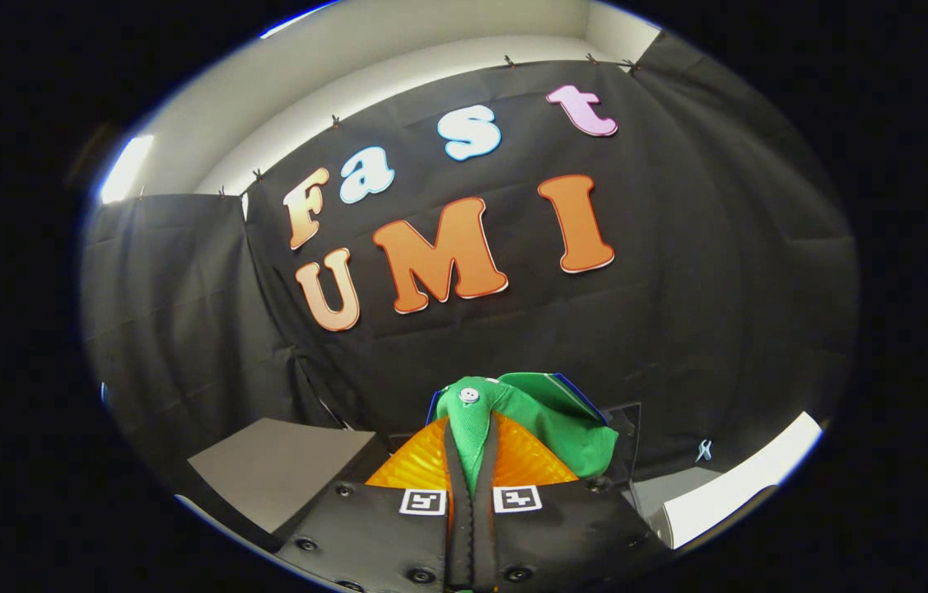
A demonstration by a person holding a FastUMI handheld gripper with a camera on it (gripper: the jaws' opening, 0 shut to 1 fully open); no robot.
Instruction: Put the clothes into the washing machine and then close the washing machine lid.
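The green garment is a bright, solid grass green with a fine knit texture, and it's pinched tight between the 2 fingers of the claw. There's 1 small white button near its top, plus a thin blue edge along the garment's upper rim. Just below the garment, 2 square markers in a black-and-white blocky pattern sit on the claw, 1 on each side of the cloth. Behind the garment the booth wall is plain black cloth. Left of the garment there's a flat grey panel, and right of it a white strip.
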